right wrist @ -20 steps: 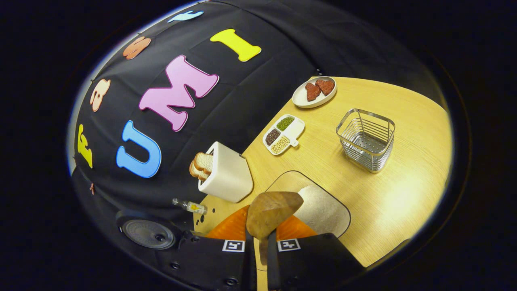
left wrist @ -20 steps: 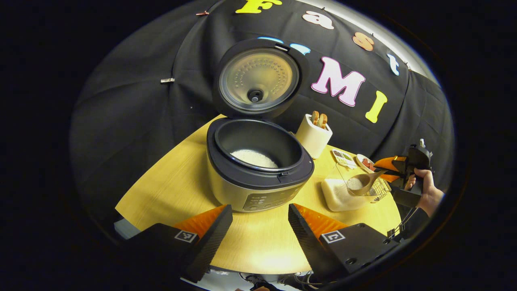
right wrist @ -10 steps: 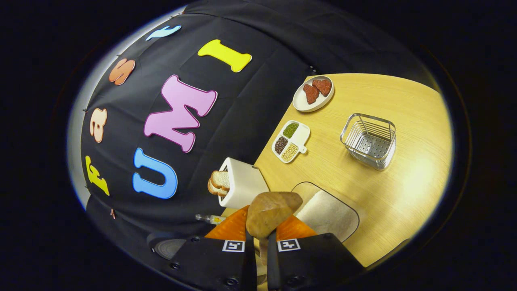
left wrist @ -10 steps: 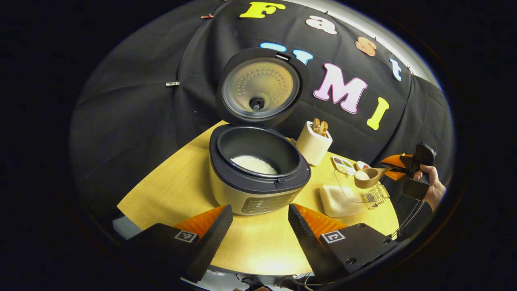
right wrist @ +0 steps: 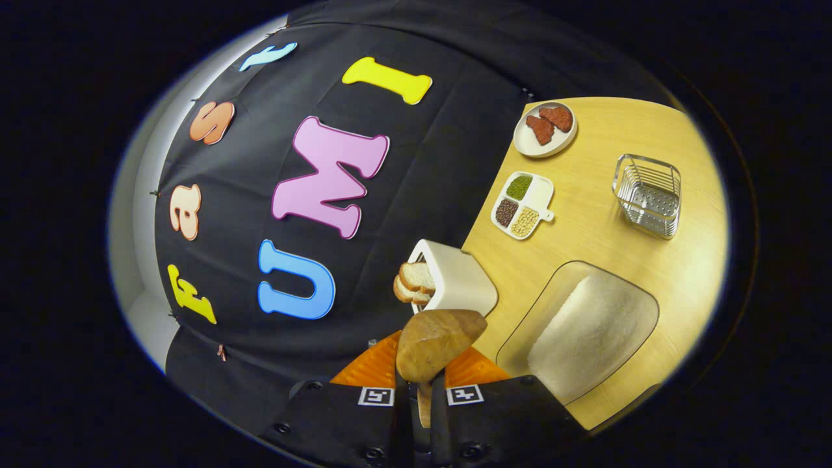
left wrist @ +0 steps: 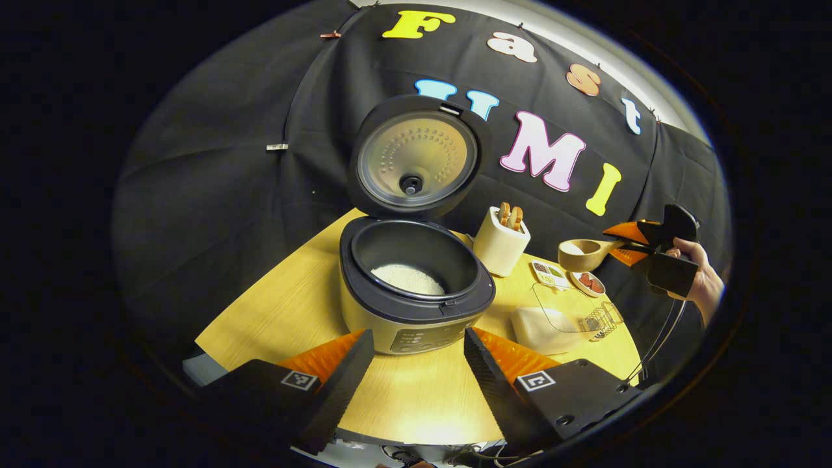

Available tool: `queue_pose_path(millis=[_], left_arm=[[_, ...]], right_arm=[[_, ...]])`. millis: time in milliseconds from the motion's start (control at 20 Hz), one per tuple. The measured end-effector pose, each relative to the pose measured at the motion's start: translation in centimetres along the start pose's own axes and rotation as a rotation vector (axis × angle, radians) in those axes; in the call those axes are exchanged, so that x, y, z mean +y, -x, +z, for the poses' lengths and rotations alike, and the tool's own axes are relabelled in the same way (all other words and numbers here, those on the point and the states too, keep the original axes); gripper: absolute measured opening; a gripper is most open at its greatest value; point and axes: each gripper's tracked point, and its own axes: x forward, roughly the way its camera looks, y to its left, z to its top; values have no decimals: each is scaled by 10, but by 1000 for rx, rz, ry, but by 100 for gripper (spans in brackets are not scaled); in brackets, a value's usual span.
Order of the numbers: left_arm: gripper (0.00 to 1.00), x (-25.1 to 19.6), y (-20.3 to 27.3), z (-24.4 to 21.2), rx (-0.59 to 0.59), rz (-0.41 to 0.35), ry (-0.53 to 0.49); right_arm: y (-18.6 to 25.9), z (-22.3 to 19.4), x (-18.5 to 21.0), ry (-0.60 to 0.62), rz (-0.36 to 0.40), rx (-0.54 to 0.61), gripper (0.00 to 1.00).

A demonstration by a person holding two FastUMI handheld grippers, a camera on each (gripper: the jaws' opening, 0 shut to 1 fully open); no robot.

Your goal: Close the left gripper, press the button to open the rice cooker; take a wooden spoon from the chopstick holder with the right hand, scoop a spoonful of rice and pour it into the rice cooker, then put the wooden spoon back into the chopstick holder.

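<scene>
1. Right gripper (left wrist: 640,244) has its jaws clamped on the wooden spoon (left wrist: 582,255), loaded with rice, up right of the rice cooker (left wrist: 416,286). A tilt on the way over would spill grains.
2. Left gripper (left wrist: 419,364) hangs in front of the cooker, jaws spread, holding nothing.
3. Can't see the spoon's bowl contents from the right gripper view, just its underside.

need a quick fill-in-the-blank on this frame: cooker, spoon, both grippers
1. The cooker lid is ____.
2. The right gripper is shut on the ____ handle.
3. The left gripper holds ____.
4. The spoon carries ____.

Missing words: open; spoon; nothing; rice
</scene>
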Motion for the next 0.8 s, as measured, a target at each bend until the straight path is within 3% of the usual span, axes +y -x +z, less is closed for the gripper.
queue_pose_path(millis=[200,500,800], left_arm=[[96,15,6,0,-5,23,14],[97,46,13,1,-9,60,32],[96,75,22,12,-37,99,74]], right_arm=[[-14,-46,34,35,49,71,14],[-41,-138,79,199,117,193,14],[-60,-203,107,483,178,211,14]])
